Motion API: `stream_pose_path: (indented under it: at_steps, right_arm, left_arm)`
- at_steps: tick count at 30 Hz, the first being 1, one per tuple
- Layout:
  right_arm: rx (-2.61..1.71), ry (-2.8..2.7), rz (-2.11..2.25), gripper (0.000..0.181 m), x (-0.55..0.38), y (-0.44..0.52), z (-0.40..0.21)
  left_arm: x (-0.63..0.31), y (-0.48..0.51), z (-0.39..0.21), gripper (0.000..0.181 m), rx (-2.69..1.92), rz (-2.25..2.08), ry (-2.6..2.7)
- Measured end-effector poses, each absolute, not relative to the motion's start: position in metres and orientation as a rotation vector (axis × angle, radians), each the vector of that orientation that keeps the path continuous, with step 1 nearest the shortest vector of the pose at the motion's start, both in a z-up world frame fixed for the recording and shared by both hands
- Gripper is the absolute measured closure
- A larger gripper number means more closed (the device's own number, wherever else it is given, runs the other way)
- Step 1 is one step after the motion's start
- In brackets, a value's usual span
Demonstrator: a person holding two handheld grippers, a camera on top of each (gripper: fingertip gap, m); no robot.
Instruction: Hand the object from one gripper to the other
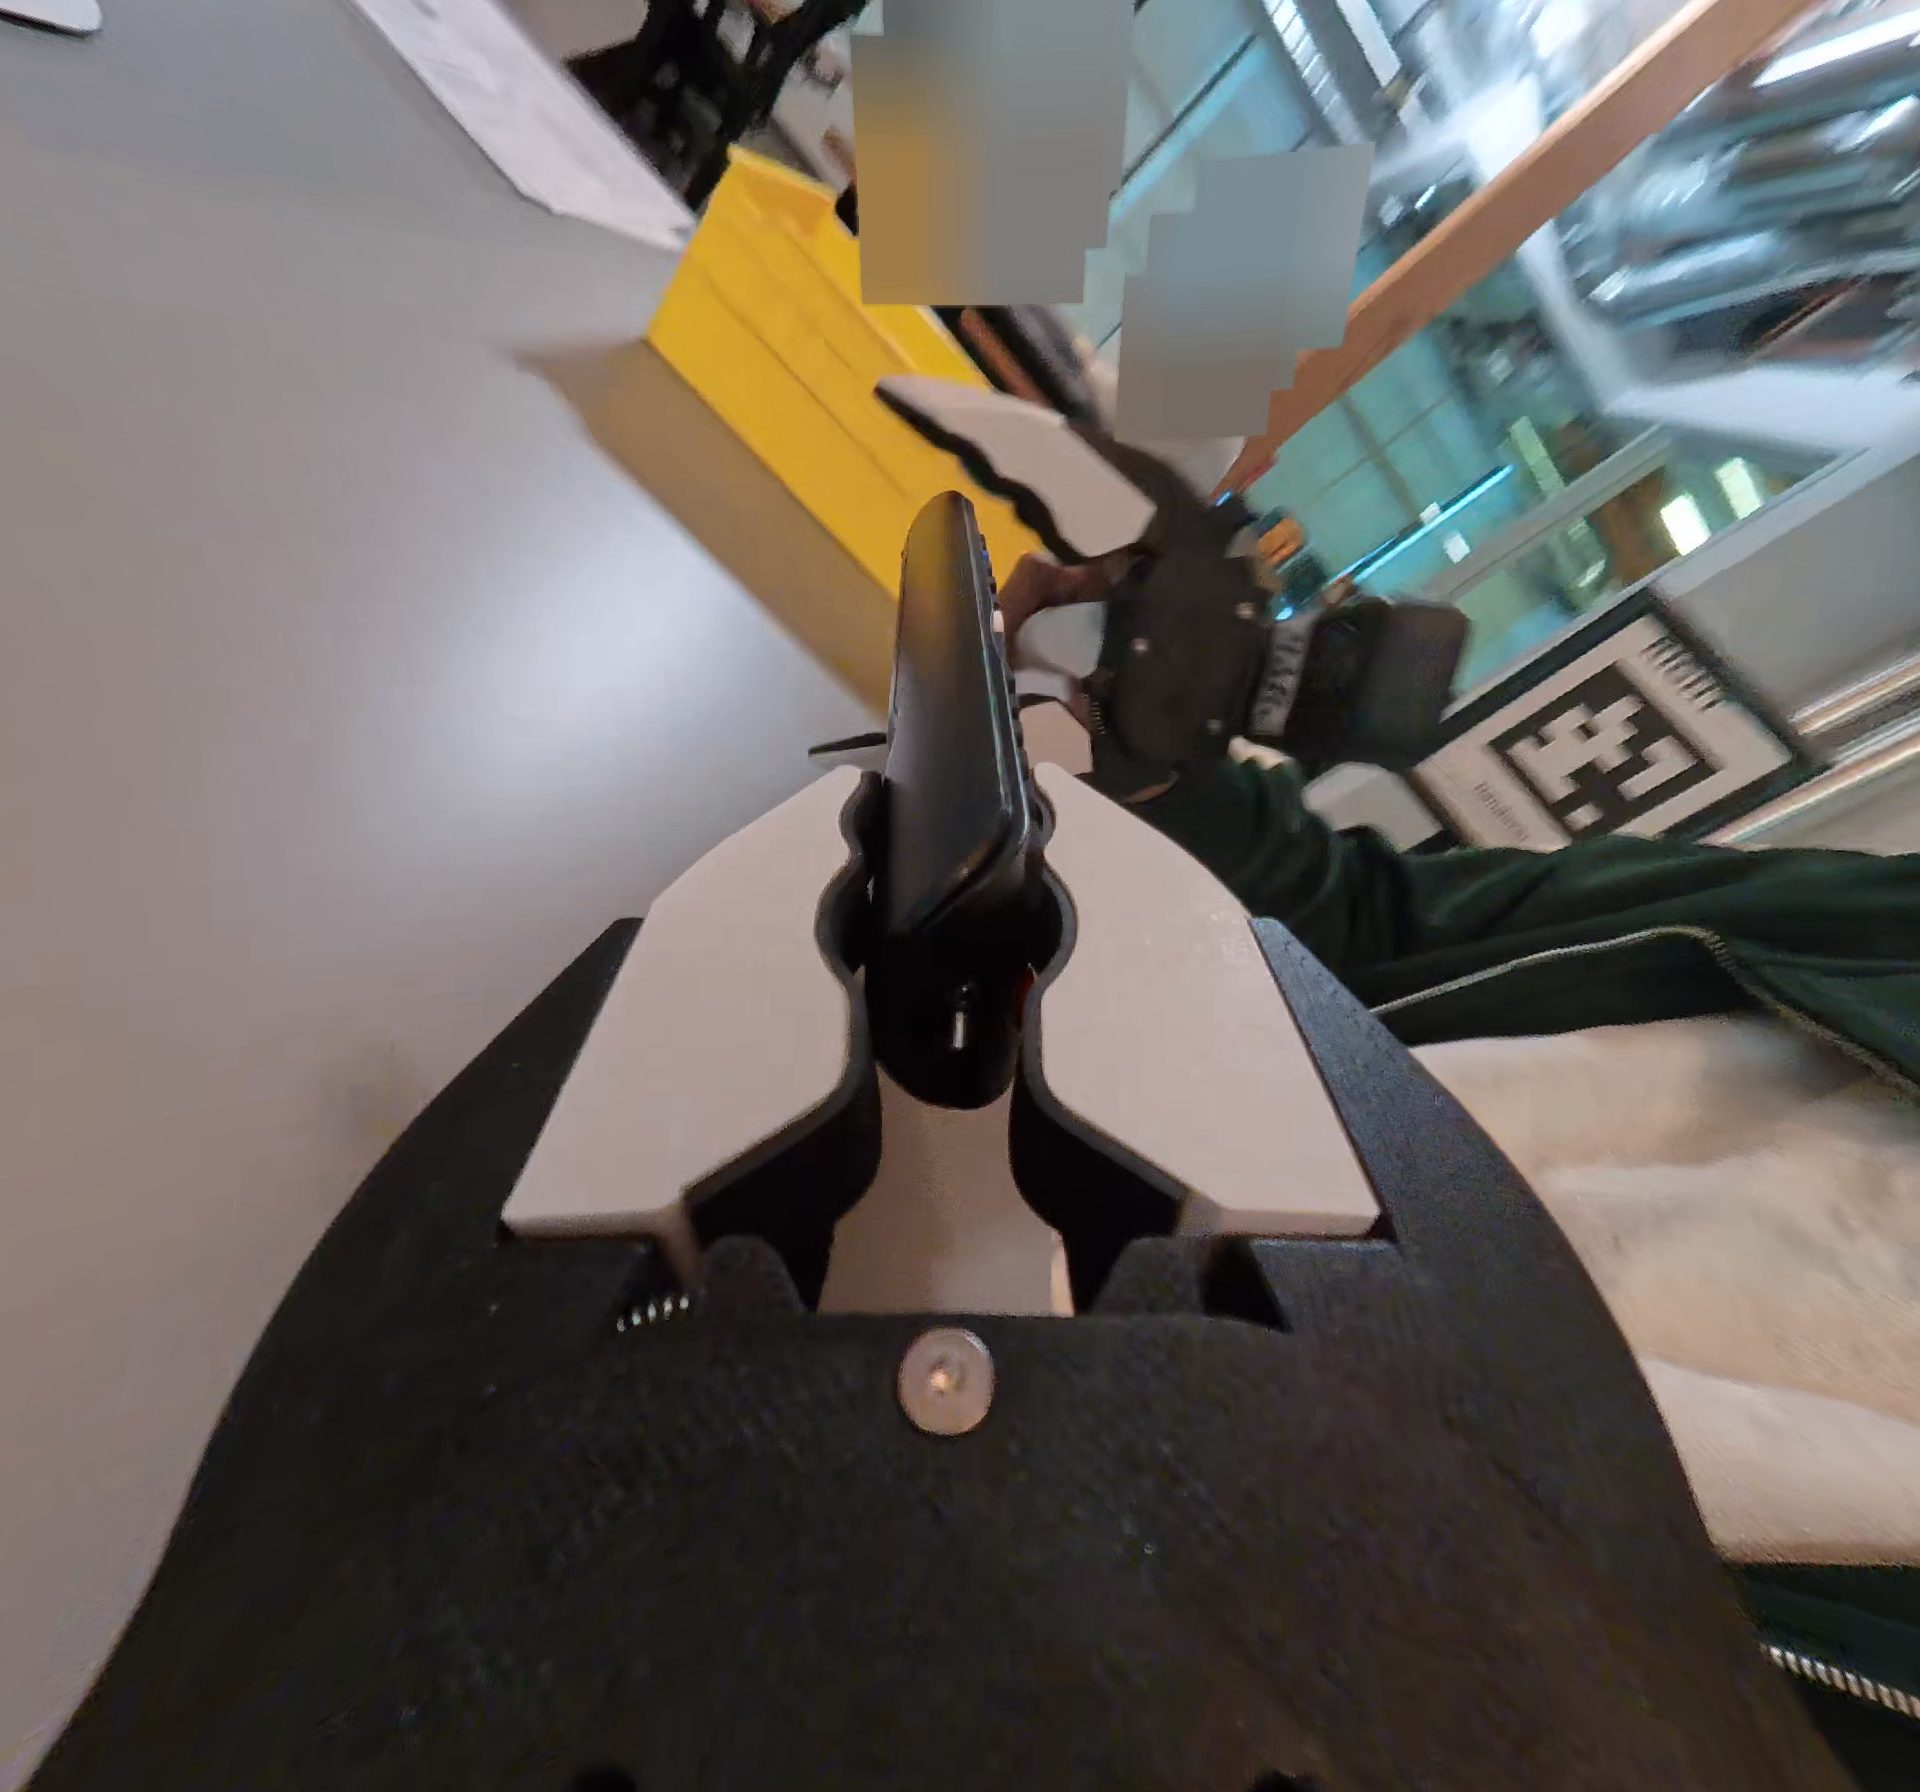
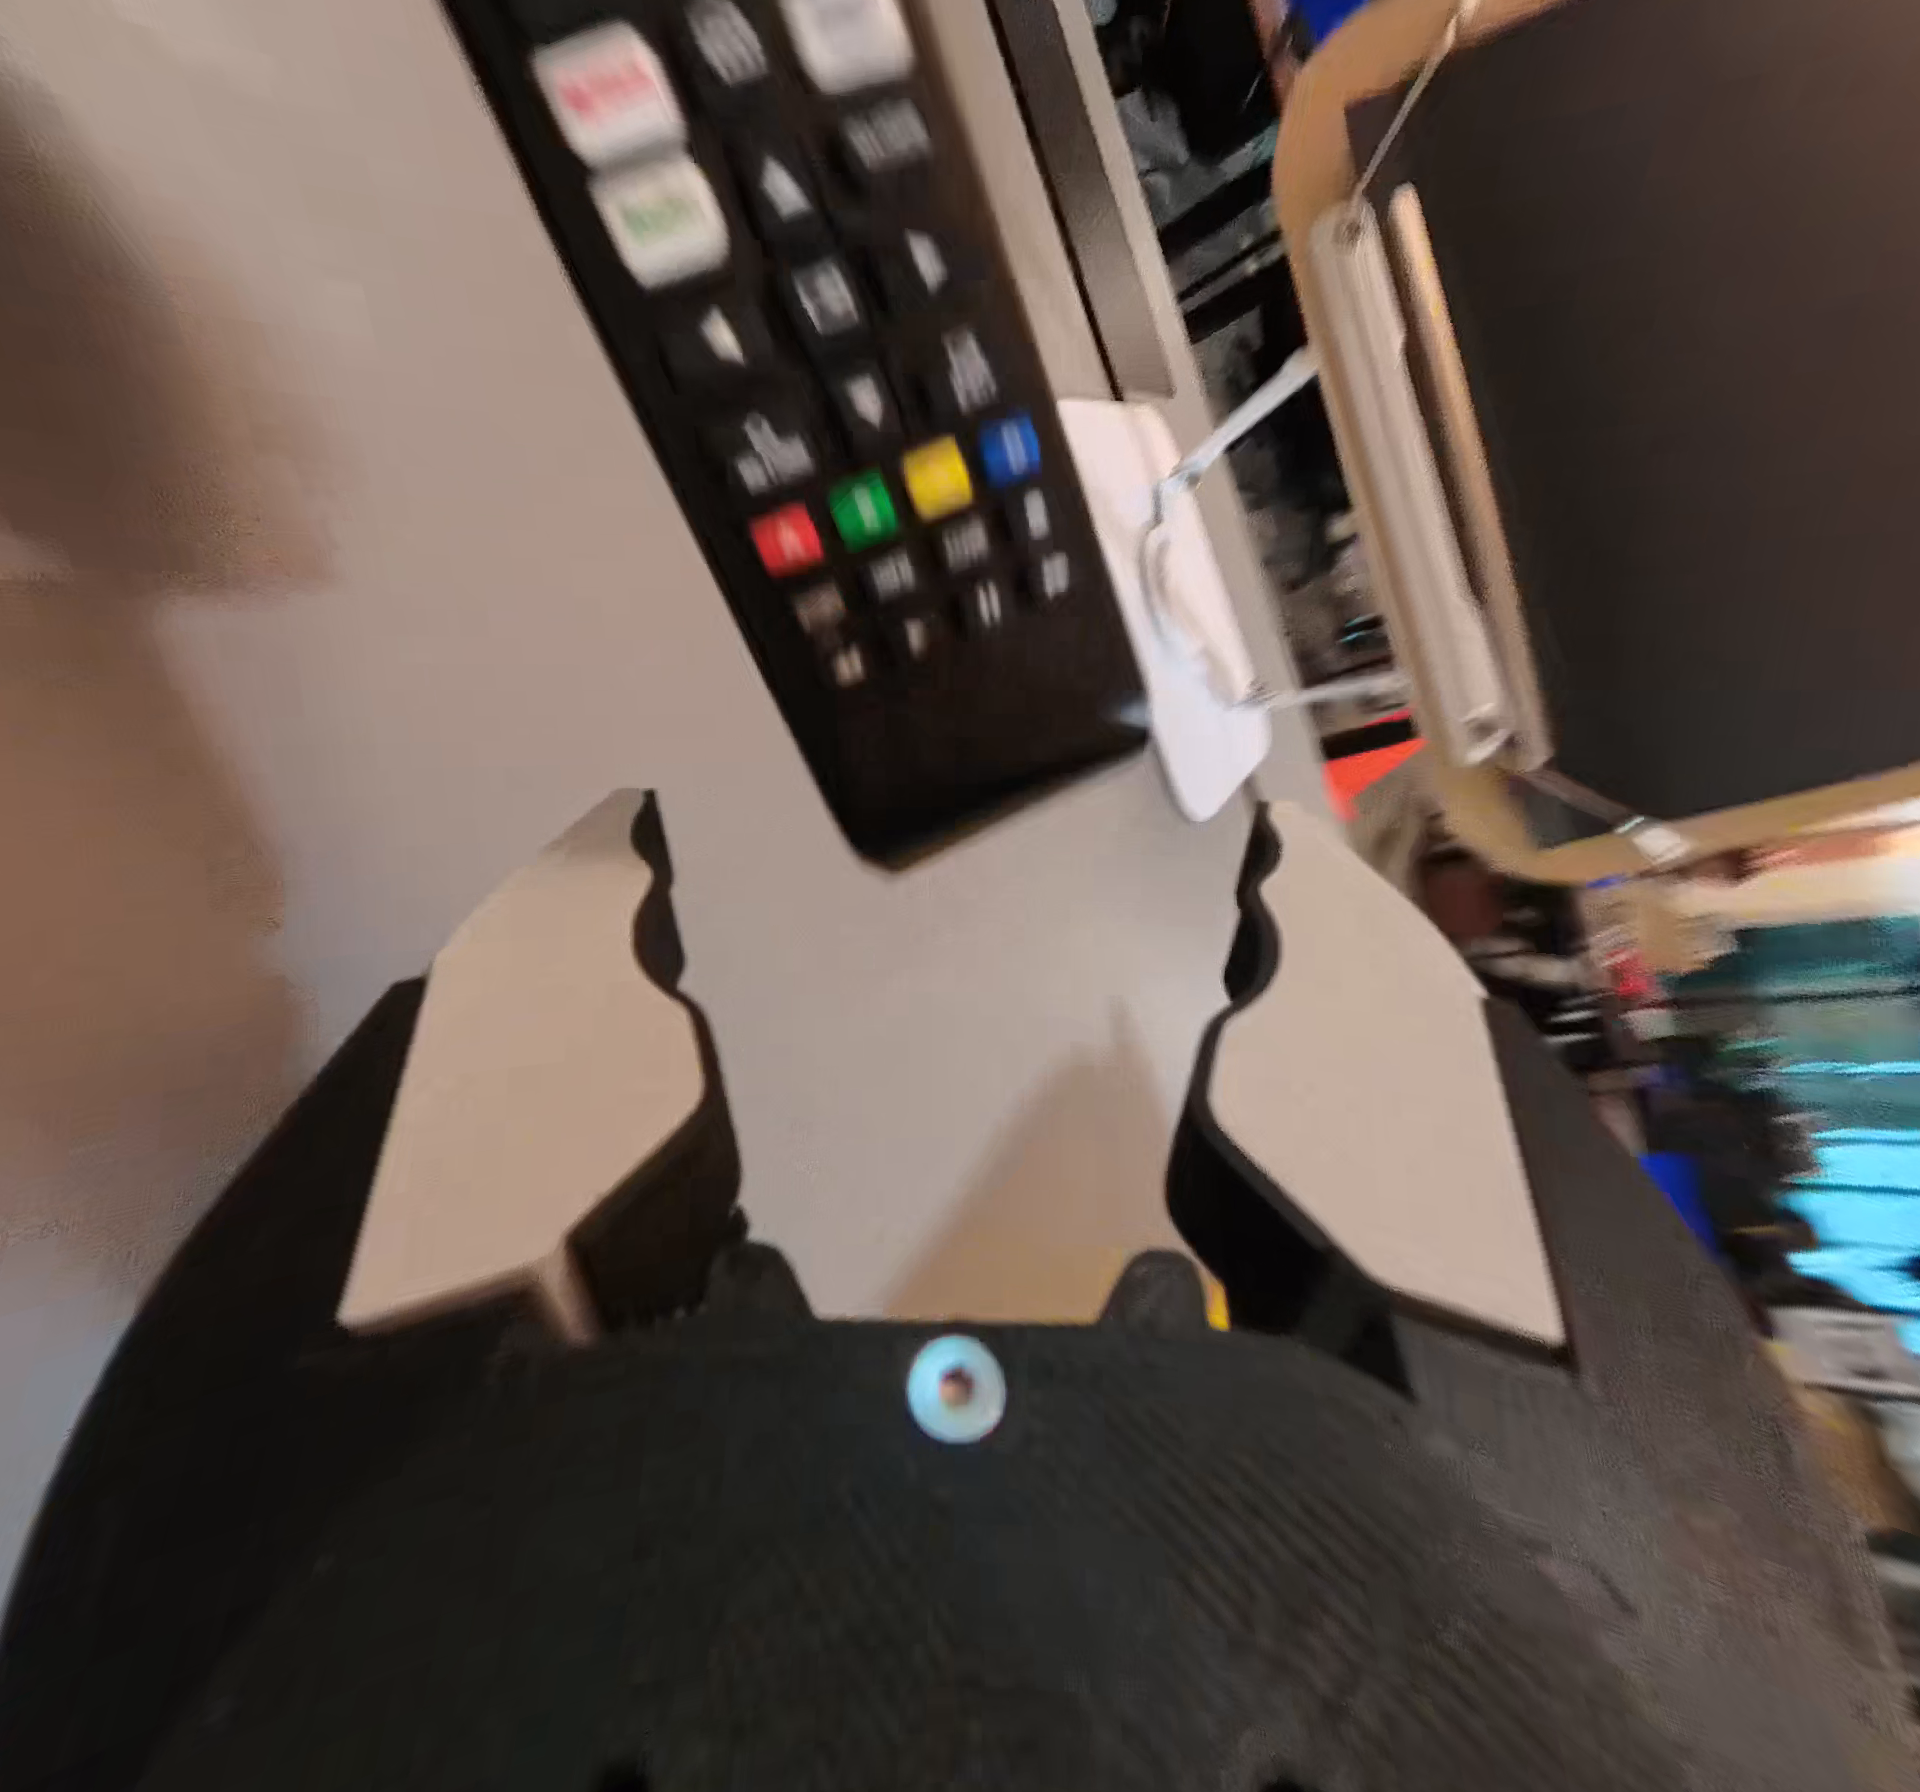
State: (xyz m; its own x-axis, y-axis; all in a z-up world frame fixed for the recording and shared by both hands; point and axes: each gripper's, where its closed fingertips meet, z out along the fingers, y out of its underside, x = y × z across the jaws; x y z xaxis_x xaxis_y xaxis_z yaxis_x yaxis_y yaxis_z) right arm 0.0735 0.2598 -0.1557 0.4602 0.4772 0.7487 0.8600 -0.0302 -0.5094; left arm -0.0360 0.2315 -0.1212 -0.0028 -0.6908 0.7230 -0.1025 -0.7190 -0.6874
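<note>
- One grey table (image 1: 260,599); it fills the left half of the left wrist view and runs off frame.
- One yellow box (image 1: 790,340) on the table past the grippers; its far end is hidden under a mosaic patch.
- One dark green sleeve (image 1: 1507,911) comes in from the right edge; the hand behind the far gripper is mostly hidden.
- Two grippers. Left gripper (image 1: 951,828): fingers drawn in tight on one black remote control (image 1: 951,703), clamped at its near end, edge-on to the camera, far end pointing away, clear of the table.
- Right gripper (image 2: 956,869): fingers spread wide, nothing between them. In the left wrist view it shows beyond the remote (image 1: 997,537), near its far end; contact cannot be told.
- Right wrist view: the remote (image 2: 831,340) lies button face up, its rounded end just ahead of the open fingertips, top cut off by the frame; heavy motion blur.
- One black-and-white marker board (image 1: 1600,755) at right, partly covered by the far gripper.
</note>
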Motion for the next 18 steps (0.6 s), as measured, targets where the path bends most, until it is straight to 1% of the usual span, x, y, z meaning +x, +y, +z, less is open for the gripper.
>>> stream_pose_path:
  at_steps: [2,5,10,12,18]
  right_arm:
    - [-1.759,-1.034,-0.228,0.074,0.08,0.263,-0.161]
    - [-1.782,-0.79,0.22,0.079,0.08,0.263,-0.155]
    - [-1.634,-0.534,0.923,0.098,0.073,0.249,-0.127]
    - [-1.592,-0.537,1.073,0.103,0.069,0.242,-0.123]
    - [-1.508,-0.627,1.326,0.11,0.047,0.219,-0.117]
  left_arm:
    - [-0.041,0.238,-0.118,0.157,-1.768,-1.855,0.742]
    - [-0.048,0.244,-0.119,0.157,-1.665,-1.844,0.751]
    - [-0.053,0.239,-0.114,0.157,-1.53,-1.738,0.897]
    - [-0.053,0.237,-0.114,0.157,-1.511,-1.715,0.931]
    - [-0.05,0.232,-0.124,0.157,-1.525,-1.727,0.993]
